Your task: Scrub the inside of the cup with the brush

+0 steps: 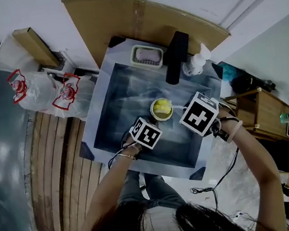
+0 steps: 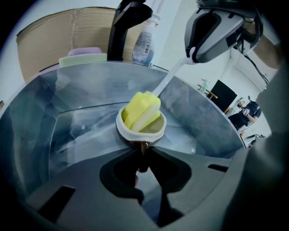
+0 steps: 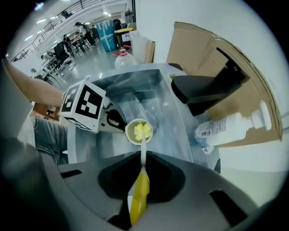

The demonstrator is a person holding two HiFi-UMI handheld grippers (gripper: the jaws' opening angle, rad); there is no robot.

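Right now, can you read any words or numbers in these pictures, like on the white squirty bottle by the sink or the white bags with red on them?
No text here can be read.
White plastic pump bottle, printed label: too small and blurred to read.
White plastic bags, red print: too blurred to read.
Black-and-white square-marker cubes: patterns only, no words or numbers.
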